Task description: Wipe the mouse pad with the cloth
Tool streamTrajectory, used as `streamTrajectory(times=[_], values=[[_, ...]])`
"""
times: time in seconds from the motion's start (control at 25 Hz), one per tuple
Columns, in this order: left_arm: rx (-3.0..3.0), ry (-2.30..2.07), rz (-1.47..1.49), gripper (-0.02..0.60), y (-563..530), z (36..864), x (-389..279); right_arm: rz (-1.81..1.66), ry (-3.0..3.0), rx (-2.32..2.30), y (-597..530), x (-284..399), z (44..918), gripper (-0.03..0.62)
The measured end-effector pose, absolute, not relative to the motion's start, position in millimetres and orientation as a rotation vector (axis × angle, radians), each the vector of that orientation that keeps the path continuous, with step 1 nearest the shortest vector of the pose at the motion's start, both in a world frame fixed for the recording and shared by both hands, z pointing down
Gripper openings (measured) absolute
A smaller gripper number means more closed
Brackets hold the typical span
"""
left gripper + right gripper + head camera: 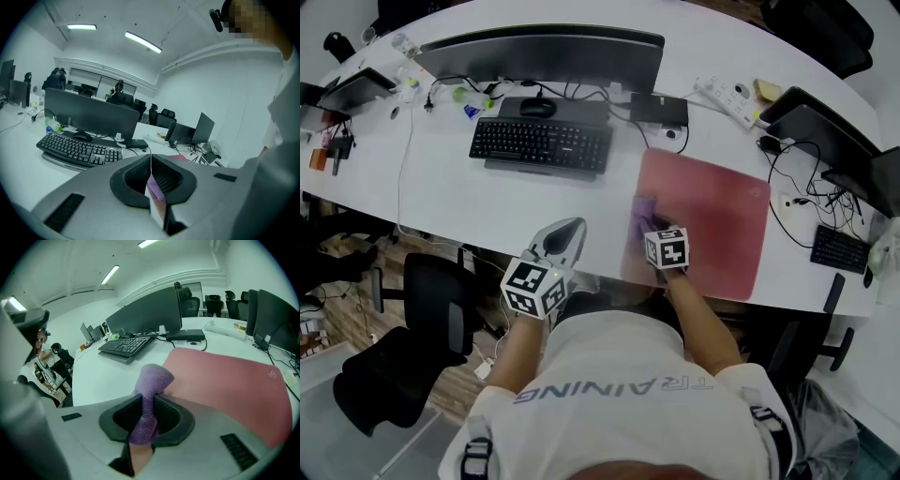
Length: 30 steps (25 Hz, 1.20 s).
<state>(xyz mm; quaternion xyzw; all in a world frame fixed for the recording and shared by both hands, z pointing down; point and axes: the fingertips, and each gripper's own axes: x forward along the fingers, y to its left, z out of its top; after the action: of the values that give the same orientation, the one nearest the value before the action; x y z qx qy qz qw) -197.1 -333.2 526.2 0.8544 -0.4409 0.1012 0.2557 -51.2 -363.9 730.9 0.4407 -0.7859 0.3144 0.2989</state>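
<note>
The red mouse pad (712,216) lies on the white desk (459,202), right of the keyboard. A purple cloth (639,217) rests on the pad's left edge. My right gripper (646,228) is shut on it. In the right gripper view the cloth (151,385) is pinched between the jaws of the right gripper (148,412) and bulges out in front, over the left edge of the pad (234,380). My left gripper (566,232) hovers at the desk's front edge, left of the pad. The left gripper (151,165) has its jaws shut with nothing between them.
A black keyboard (541,143), a mouse (537,107) and a wide monitor (544,47) stand behind and to the left. A power strip (727,97), a laptop (820,127) and cables (806,202) crowd the right side. A black chair (412,328) stands at lower left.
</note>
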Motion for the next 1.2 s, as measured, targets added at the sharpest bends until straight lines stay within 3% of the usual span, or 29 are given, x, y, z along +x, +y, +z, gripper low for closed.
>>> streamTrajectory(times=[0.56,1.2], values=[[2.354,-1.143,0.295,0.032,-331,518,-106,0.876,-2.026,1.217,-346,55,737,0.091],[2.412,-1.041,0.295,0.032,-326,516,32,0.925,-1.941,1.374,-327,222,739,0.091]])
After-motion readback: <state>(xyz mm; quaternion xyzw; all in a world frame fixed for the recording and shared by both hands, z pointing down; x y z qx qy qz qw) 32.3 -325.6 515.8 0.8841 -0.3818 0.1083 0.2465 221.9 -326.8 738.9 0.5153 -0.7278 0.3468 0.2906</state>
